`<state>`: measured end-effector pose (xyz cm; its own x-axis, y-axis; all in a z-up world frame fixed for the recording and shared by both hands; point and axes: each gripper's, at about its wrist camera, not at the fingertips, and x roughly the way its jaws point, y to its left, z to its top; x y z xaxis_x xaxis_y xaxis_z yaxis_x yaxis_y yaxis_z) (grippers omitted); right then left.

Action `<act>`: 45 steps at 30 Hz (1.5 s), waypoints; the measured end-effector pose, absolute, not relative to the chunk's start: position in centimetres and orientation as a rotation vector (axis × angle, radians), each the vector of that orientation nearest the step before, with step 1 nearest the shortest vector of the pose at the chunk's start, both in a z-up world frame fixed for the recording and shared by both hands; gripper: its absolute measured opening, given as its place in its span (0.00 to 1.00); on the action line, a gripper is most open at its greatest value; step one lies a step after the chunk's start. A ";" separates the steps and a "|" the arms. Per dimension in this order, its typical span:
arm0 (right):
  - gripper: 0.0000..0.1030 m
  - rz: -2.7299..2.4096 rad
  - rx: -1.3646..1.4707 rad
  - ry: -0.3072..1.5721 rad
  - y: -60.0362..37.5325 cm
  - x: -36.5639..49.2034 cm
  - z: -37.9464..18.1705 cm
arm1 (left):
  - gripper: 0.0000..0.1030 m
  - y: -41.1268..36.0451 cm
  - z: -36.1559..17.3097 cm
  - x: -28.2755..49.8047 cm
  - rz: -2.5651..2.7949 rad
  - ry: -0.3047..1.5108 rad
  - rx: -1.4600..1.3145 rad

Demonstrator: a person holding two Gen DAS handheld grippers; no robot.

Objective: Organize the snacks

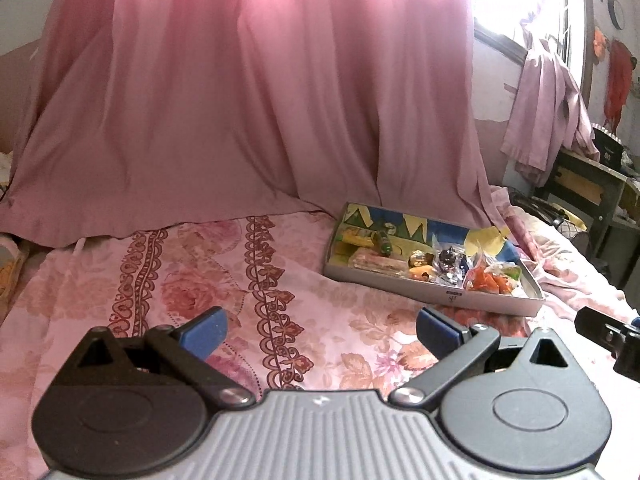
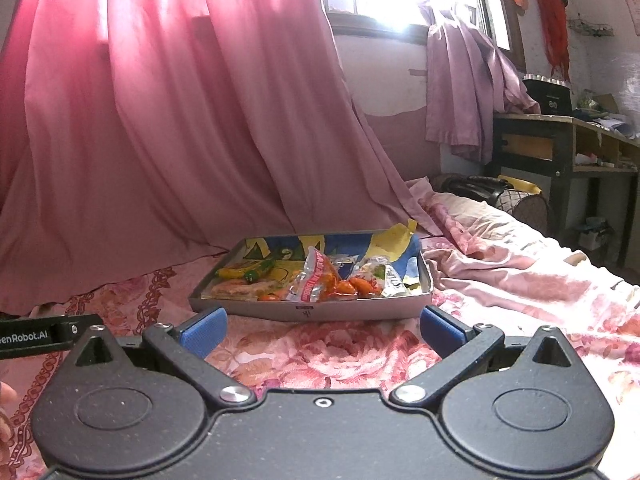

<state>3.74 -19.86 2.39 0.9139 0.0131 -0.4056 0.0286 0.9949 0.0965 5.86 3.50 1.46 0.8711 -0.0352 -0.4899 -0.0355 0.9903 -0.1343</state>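
The tray (image 2: 312,312) with the snacks (image 2: 320,284) lies on the bed (image 2: 320,352), on the flowered sheet, in front of the pink curtain (image 2: 160,120). The right tongs (image 2: 322,332) stand wide open and hold nothing; the tray is straight ahead of them, near, its front wall just beyond the blue pads (image 2: 202,332). The left tongs (image 1: 322,334) are also wide open and empty. From the left view the tray (image 1: 500,304) lies ahead and to the right, apart from them, with only sheet between the two pads.
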 end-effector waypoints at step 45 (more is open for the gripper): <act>0.99 -0.007 0.107 0.429 -19.6 3.4 1.9 | 0.99 3.4 1.4 5.8 0.011 0.534 -0.134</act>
